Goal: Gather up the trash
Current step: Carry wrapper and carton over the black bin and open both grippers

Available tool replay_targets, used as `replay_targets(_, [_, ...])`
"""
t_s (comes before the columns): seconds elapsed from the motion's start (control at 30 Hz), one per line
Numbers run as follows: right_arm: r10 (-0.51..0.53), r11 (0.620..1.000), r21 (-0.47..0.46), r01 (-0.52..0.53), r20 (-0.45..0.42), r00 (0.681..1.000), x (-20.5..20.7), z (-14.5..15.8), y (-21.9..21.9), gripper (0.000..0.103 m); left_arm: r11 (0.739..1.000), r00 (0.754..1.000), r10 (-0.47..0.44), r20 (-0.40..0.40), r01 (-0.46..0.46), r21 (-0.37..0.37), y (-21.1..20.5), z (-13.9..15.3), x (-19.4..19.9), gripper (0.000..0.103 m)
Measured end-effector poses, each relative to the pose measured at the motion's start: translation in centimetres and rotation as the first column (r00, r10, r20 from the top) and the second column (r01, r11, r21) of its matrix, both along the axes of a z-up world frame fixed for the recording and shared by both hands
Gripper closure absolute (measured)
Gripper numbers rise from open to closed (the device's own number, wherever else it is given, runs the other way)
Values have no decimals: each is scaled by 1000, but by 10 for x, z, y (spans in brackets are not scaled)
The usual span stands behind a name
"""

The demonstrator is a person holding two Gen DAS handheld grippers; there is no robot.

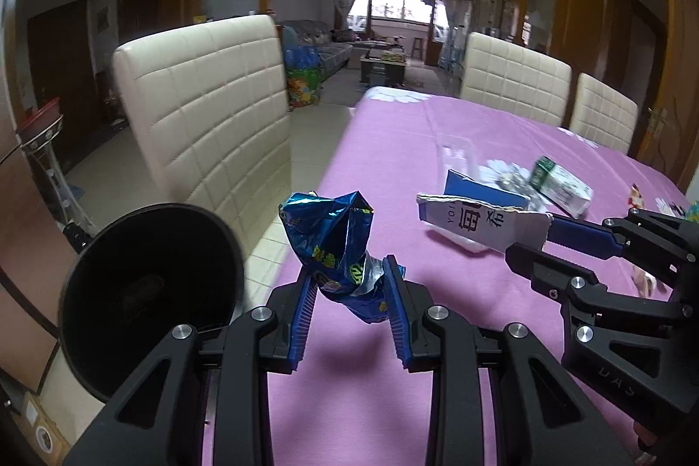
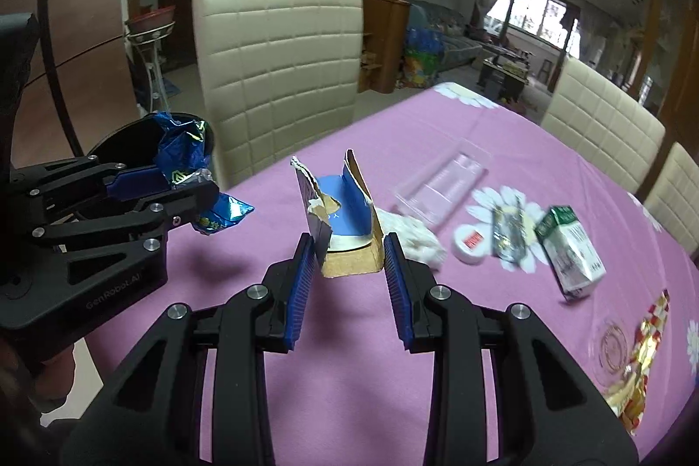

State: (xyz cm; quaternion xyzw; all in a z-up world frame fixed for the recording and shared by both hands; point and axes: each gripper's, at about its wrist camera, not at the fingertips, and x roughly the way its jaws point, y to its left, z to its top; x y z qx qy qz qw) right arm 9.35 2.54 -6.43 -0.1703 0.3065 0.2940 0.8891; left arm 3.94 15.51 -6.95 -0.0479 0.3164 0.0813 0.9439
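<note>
My left gripper (image 1: 349,274) is shut on a crumpled blue foil wrapper (image 1: 336,234), held above the purple tablecloth near the table's left edge. The right wrist view shows the same left gripper (image 2: 205,184) and wrapper (image 2: 183,149) in front of a black round bin (image 2: 131,134). That black bin (image 1: 148,291) stands off the table's left side. My right gripper (image 2: 349,243) is shut on a torn blue-and-white cardboard box (image 2: 345,204), lifted over the cloth. From the left wrist camera the right gripper (image 1: 531,236) reaches in from the right with the box (image 1: 480,221).
On the purple tablecloth (image 2: 393,125) lie a white crumpled tissue (image 2: 410,234), a clear plastic tray (image 2: 441,182), a small white lid (image 2: 469,243), a silver foil packet (image 2: 506,232), a green-white carton (image 2: 572,252) and gold-red wrappers (image 2: 642,370). Cream chairs (image 2: 279,68) stand around.
</note>
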Motion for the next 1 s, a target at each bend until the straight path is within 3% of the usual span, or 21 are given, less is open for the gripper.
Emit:
replay_targets(0.37, [135,991,-9,-135,-9,991,-8,-2,70,69,989,989,150,3,-149,-2,65,-4,-19,73])
replay_targets(0.8, [218,975,-37,-218,-14,976,-16,-9,122,69,971,971,238,-35,-239,-33,117,-21,-33,70])
replay_targets(0.83, [220,975,-38,-220,-14,975,-18,-10,123,69,969,969,241,-46,-243,-41,120,-23,-33,68])
replay_targets(0.87, [221,974,-40,-222,-15,975,-18,-11,125,69,966,966,251,-62,-254,-52,124,-25,-33,56])
replay_targets(0.9, [223,974,-41,-223,-16,975,-18,-12,127,69,962,963,261,-72,-266,-66,128,-27,-33,37])
replay_targets(0.97, [229,972,-46,-229,-19,973,-20,-13,131,69,953,956,288,-60,-292,-81,134,-29,-38,26])
replay_targets(1.0, [232,971,-48,-233,-19,972,-20,-14,134,69,949,952,302,-53,-305,-80,137,-30,-40,25])
